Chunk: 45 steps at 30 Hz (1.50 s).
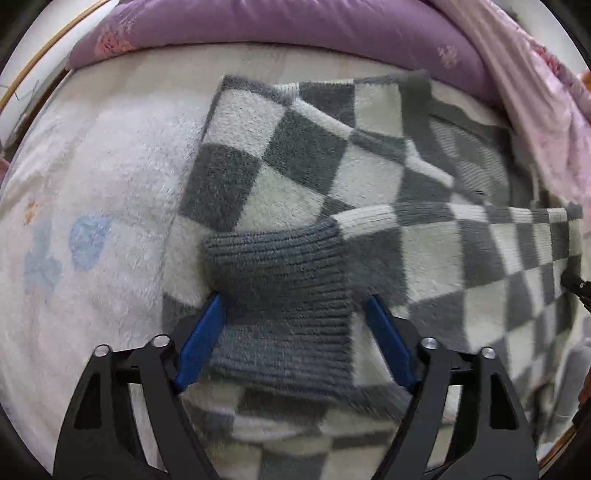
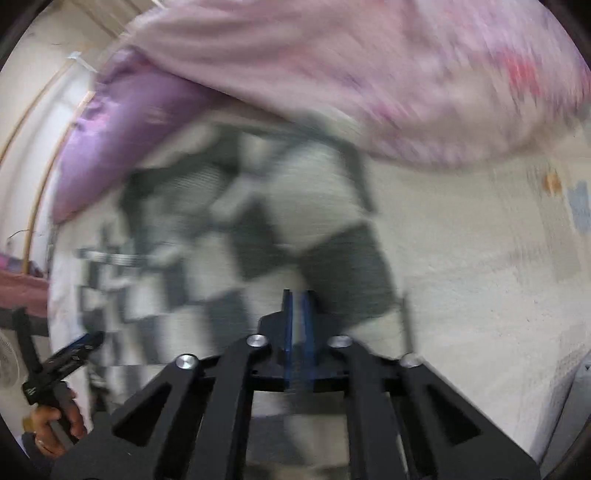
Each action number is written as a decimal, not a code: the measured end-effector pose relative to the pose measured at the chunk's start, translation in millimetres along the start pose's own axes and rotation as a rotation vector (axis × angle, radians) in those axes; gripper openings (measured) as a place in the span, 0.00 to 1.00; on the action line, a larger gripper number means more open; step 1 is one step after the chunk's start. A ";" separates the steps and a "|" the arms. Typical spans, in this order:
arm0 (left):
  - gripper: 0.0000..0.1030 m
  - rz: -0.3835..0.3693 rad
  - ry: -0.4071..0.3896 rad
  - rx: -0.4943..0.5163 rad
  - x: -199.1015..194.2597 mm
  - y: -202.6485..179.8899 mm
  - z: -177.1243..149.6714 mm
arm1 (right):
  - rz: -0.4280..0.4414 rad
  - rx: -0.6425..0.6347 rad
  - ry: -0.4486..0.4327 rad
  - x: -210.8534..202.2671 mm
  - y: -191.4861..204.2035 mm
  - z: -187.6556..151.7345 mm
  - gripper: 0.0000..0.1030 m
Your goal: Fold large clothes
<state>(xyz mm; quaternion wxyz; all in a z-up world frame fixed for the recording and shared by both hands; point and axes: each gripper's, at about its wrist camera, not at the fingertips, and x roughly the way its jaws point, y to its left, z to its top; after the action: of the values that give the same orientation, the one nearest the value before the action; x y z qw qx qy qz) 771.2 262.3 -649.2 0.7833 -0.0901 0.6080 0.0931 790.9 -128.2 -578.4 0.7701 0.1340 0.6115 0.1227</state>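
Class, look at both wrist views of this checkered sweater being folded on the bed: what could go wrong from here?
1. The left claw is open around the grey ribbed cuff, not gripping; the sleeve may slip out of place.
2. The right wrist view is motion-blurred, and the right claw looks shut; fast movement could drag the checkered sweater askew.
3. The pink quilt overhangs its edge.

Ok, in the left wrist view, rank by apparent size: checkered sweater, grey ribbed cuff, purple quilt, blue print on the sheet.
1. Checkered sweater
2. Purple quilt, partly cut off by the frame
3. Grey ribbed cuff, enlarged by nearness to the camera, between the open left gripper fingers
4. Blue print
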 end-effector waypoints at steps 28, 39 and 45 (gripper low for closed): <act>0.54 -0.031 -0.042 -0.123 33.7 48.1 107.3 | -0.064 0.044 -0.039 38.1 18.9 82.9 0.27; 0.23 -0.094 -0.322 -0.041 -91.9 29.3 39.6 | 0.064 0.004 -0.255 -59.1 10.8 34.3 0.17; 0.23 -0.107 -0.412 -0.040 -170.2 26.6 -33.9 | 0.117 -0.022 -0.351 -135.6 15.5 -28.2 0.17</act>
<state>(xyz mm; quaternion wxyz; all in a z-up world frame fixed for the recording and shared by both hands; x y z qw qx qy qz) 691.3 273.2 -493.2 0.8929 -0.1168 0.4273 0.0801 732.9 -160.0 -455.7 0.8578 0.1802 0.4578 0.1488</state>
